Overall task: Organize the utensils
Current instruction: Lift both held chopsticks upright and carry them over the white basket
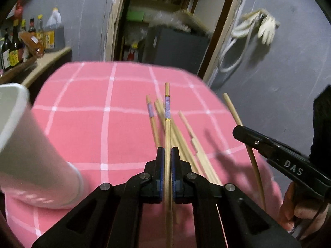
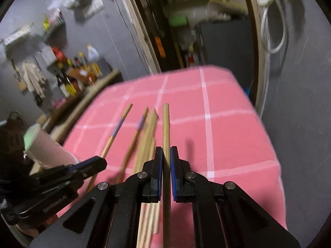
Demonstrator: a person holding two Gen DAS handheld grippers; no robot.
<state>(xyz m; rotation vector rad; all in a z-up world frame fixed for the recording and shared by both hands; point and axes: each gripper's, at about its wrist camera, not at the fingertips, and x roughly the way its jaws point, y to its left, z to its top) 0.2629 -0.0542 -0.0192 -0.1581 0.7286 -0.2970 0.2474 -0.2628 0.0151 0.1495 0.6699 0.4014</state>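
Pink checked cloth covers the counter (image 1: 86, 107), where loose chopsticks (image 1: 186, 136) lie near right of a white cup (image 1: 31, 155); each tool, left (image 1: 167, 157) and right (image 2: 166, 157), pinches one thin, stiff, light, slippery stick best gripped mid-shaft.

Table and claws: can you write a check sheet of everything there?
Surface: pink checked cloth on the table.
Job's things: loose chopsticks in a pile; white cup at the left.
Clutter: nothing seen on the cloth.
Claws: left claw shut on a banded chopstick; right claw shut on a plain chopstick.
Cables: white cord hanging on the wall.
Surroundings: bottles on a shelf, gloves on the grey wall, open doorway.
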